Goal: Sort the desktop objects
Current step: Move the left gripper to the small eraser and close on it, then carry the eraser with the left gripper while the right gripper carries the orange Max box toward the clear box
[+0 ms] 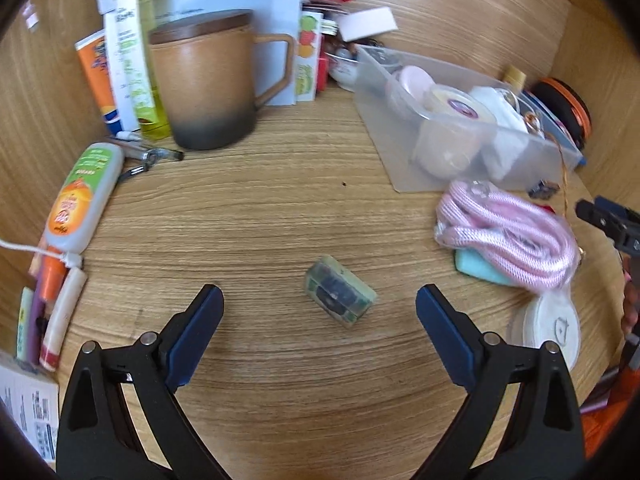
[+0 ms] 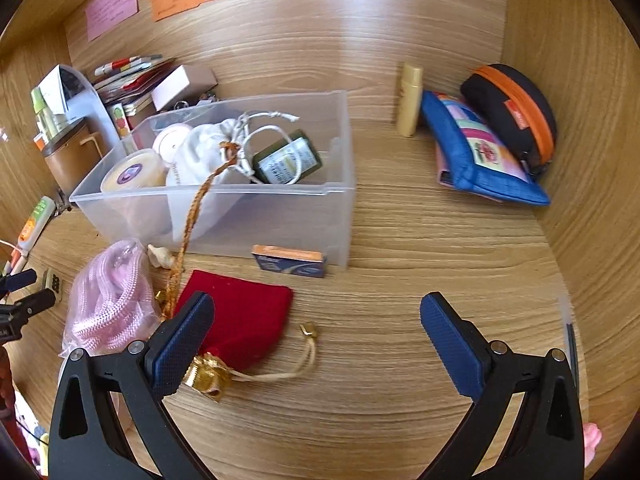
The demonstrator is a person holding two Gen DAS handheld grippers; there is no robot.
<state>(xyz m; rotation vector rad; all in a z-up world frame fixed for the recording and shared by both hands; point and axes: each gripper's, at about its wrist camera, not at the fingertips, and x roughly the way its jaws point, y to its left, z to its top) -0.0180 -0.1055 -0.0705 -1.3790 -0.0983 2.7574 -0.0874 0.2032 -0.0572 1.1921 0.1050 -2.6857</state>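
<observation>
On wood-grain desk (image 1: 280,208), small translucent green case (image 1: 340,295) lying flat between wide-spread, empty tips of left gripper (image 1: 320,316), touching neither. Over by red velvet pouch (image 2: 248,312), right gripper (image 2: 316,324) likewise gaping and empty. Farther off: clear plastic bin (image 2: 280,216), bagged pink rope (image 1: 508,236), brown lidded mug (image 1: 204,84).

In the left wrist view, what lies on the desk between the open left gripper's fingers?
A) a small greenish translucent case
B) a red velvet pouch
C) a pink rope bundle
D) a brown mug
A: the small greenish case lies on the wood between the left gripper's spread fingers.
</observation>
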